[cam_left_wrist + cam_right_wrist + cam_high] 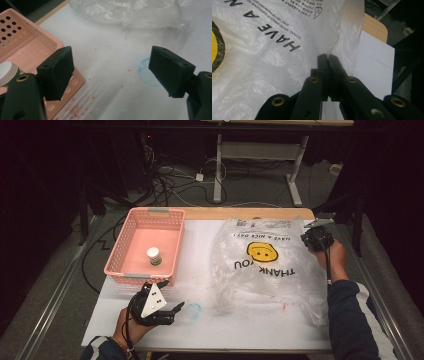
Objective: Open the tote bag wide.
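Left gripper (176,309): jaws spread, nothing between them — idling near the table's front edge, just beside the pink basket (122,240).
Plastic bag (270,265): spread flat mid-table.
Right gripper (328,57): clamped on the bag's far right edge — probably to lift it open.

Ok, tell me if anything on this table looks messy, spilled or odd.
Small red crumbs are scattered on the white table beside the pink basket, and a faint blue ring stain marks the surface near the left gripper. The plastic bag lies crumpled, its print upside down.
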The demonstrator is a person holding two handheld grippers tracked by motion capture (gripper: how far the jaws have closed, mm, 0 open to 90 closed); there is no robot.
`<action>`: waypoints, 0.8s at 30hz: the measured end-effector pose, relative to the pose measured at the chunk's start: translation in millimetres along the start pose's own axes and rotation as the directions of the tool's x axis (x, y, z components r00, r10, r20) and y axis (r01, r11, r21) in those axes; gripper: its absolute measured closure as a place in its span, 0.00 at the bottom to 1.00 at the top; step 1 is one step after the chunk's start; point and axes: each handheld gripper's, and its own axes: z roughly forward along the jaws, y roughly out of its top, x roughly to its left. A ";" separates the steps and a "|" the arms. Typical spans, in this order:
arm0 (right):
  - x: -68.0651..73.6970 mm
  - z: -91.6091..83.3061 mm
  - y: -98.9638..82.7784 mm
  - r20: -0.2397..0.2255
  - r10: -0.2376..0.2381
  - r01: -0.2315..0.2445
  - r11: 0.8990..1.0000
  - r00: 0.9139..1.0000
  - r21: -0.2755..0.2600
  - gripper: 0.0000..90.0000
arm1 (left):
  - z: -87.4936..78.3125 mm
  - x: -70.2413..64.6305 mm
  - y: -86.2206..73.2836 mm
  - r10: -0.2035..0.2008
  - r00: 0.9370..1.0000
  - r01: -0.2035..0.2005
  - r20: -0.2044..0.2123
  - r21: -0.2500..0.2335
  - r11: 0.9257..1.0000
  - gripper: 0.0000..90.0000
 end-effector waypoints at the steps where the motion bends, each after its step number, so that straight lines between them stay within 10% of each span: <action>1: -1.2 -4.3 -3.4 0.026 0.026 -0.026 1.000 0.999 0.007 1.00 | -0.3 -0.4 0.2 0.004 1.000 -0.004 0.001 0.001 1.000 0.22; 10: -18.3 -42.5 -49.5 0.033 0.158 -0.160 0.985 0.987 0.063 1.00 | -7.8 -2.5 1.1 0.022 1.000 -0.022 -0.005 -0.023 0.999 0.22; 24: 45.4 -106.3 -89.0 -0.201 0.086 -0.089 0.996 0.976 -0.008 0.99 | -8.6 -2.8 4.1 0.030 0.999 -0.030 -0.034 -0.020 0.999 0.22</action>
